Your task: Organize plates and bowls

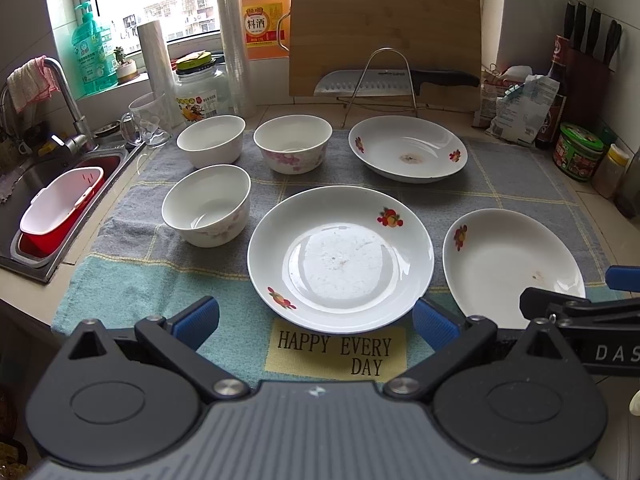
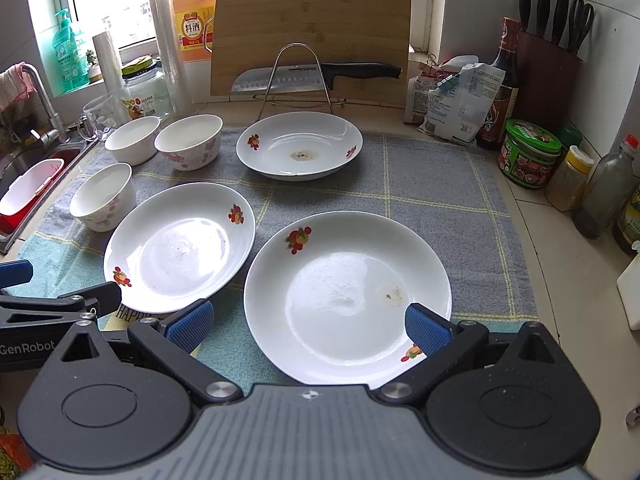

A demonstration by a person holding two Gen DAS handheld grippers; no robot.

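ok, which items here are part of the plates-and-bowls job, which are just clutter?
Job: three plates; three bowls.

Clutter: cutting board, knife, knife block, green jar, glass mug, red sink basket.

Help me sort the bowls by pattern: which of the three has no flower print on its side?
The back-left bowl, nearest the sink. Its wall is plain white, while the bowl beside it and the front one carry pink blossoms.
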